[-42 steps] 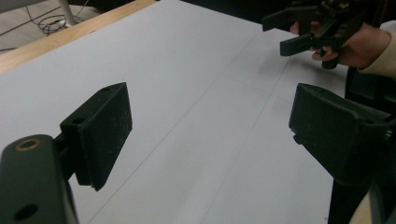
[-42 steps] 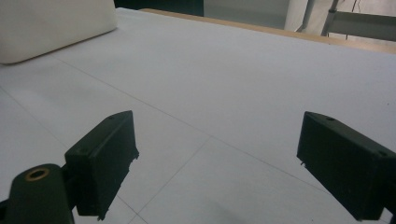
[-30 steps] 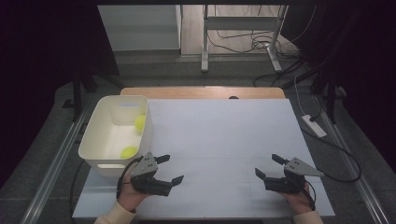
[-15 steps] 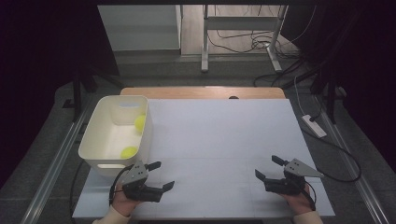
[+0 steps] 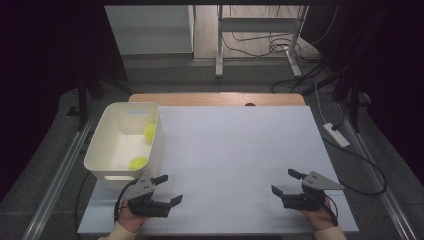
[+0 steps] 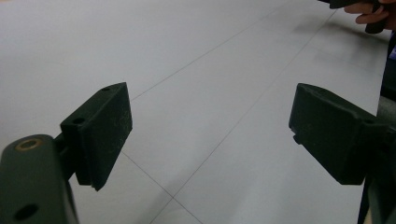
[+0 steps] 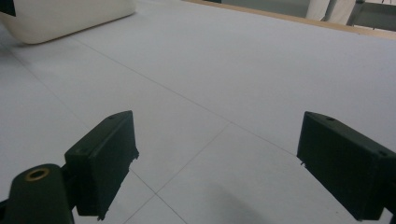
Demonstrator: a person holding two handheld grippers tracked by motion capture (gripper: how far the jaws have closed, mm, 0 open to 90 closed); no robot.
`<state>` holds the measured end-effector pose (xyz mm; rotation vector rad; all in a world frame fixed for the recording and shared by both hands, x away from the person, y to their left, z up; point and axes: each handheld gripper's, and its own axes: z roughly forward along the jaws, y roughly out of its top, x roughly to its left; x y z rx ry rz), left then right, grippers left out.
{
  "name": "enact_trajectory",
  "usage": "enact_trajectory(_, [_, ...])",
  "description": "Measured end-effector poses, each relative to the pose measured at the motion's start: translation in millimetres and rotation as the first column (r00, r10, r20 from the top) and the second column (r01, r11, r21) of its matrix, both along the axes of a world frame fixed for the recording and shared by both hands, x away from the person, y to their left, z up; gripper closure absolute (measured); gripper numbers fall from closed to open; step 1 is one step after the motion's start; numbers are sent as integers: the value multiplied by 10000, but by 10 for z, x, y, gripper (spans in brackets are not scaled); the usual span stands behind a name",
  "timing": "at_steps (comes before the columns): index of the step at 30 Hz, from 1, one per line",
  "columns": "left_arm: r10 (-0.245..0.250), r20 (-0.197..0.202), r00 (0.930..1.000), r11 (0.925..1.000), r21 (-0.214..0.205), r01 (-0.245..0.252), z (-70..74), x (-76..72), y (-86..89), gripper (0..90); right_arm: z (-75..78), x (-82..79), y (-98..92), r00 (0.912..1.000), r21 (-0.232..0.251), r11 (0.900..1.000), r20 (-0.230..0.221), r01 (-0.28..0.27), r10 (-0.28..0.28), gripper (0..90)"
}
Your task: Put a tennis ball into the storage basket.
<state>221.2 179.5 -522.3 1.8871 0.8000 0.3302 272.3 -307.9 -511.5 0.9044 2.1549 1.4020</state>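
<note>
A white bin (image 5: 107, 150) stands at the table's left side with two yellow-green balls inside, one (image 5: 149, 131) against its right wall and one (image 5: 137, 163) near its front. My left gripper (image 5: 169, 189) rests low at the front left of the white table (image 5: 240, 150), just in front of the bin, open with nothing between its pads (image 6: 105, 130). My right gripper (image 5: 284, 182) sits at the front right, also open and empty; its pads (image 7: 105, 163) frame bare table. The bin's corner (image 7: 65, 18) appears far off in the right gripper view.
A wooden strip (image 5: 217, 98) runs along the table's far edge. A white power strip (image 5: 336, 135) and cables lie on the floor to the right. Metal rails (image 5: 60, 170) flank the table's left side. The other hand (image 6: 369, 11) shows far off in the left gripper view.
My left gripper has come down and back toward the table's front edge, away from the bin. The right gripper has stayed put.
</note>
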Motion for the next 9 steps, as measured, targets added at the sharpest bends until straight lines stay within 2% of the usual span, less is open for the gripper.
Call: enact_trajectory(9, [12,55,10000,10000,-92,-11,24,15,-8,144,-3,-7,-12,9999,-26,9999,-28,-158,158,121])
